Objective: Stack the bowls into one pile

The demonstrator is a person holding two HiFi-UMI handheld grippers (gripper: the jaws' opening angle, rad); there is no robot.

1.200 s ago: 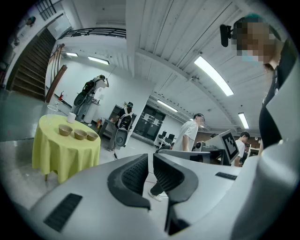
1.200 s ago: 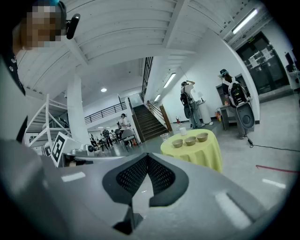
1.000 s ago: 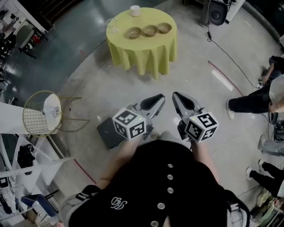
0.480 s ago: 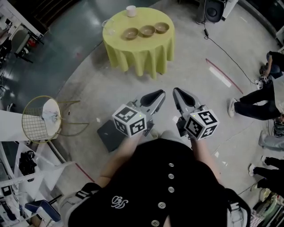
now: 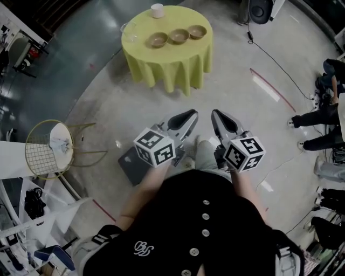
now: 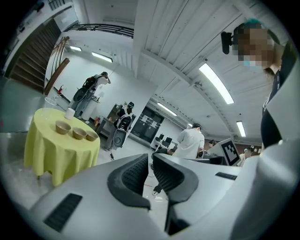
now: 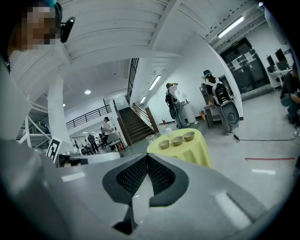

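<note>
Three tan bowls stand apart in a row on a round table with a yellow-green cloth, far ahead: left bowl, middle bowl, right bowl. The left gripper view shows the bowls small at left, and the right gripper view has the bowls just above the jaws. My left gripper and right gripper are held side by side in front of the body, over bare floor, well short of the table. Both are shut and hold nothing.
A white cup and a clear glass share the table. A yellow wire stool and a dark flat slab sit on the floor at left. A speaker, a cable and seated people are at right.
The person holding the grippers has stepped forward: a leg now shows between the grippers and the floor has slid by. Both grippers stay shut and level. The people at right shifted.
</note>
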